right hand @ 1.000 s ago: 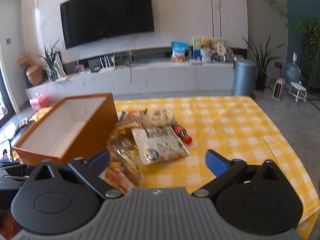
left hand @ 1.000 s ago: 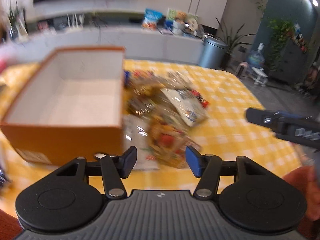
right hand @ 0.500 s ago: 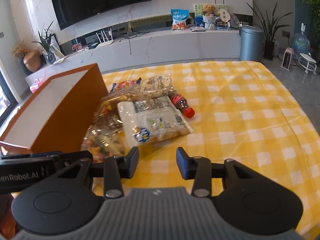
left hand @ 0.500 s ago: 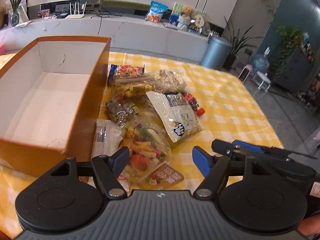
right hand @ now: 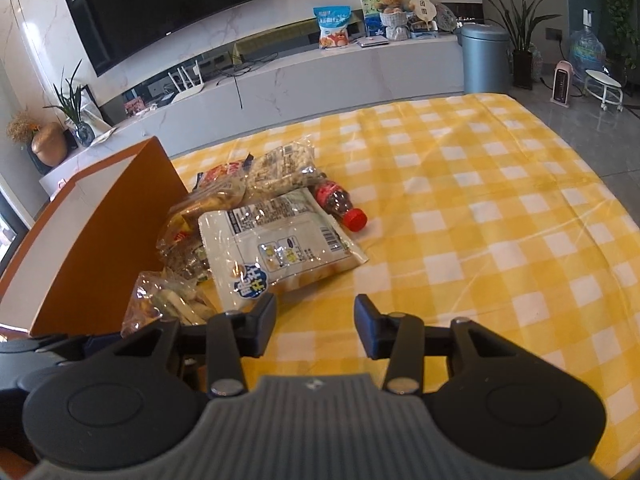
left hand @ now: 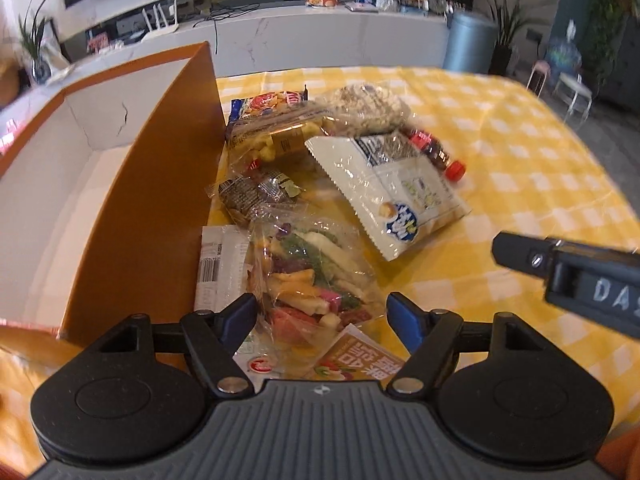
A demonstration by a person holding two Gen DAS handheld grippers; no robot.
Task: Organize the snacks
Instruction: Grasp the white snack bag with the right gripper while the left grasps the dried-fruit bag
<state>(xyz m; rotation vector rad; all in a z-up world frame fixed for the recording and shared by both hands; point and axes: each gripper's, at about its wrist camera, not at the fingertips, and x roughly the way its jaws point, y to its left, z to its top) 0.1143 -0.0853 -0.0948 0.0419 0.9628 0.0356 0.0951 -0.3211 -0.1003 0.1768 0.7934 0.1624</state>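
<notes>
Snacks (left hand: 320, 184) heaped at twelve o'clock beside box (left hand: 144, 184); my left gripper (left hand: 320, 312) spread wide astride veggie-chip bag (left hand: 316, 280), right gripper (right hand: 316, 316) parted, idle.

An open orange box (left hand: 152, 216) with a white inside stands on the left. Just beside its right wall lie the snacks in a loose pile: a clear bag of mixed chips (left hand: 312, 280) nearest, a white pouch (left hand: 400, 196), a dark packet (left hand: 252, 196), a yellow bag (left hand: 280, 136), a grain bag (left hand: 368, 106) and a small red-capped bottle (left hand: 438, 154) on its side.
</notes>
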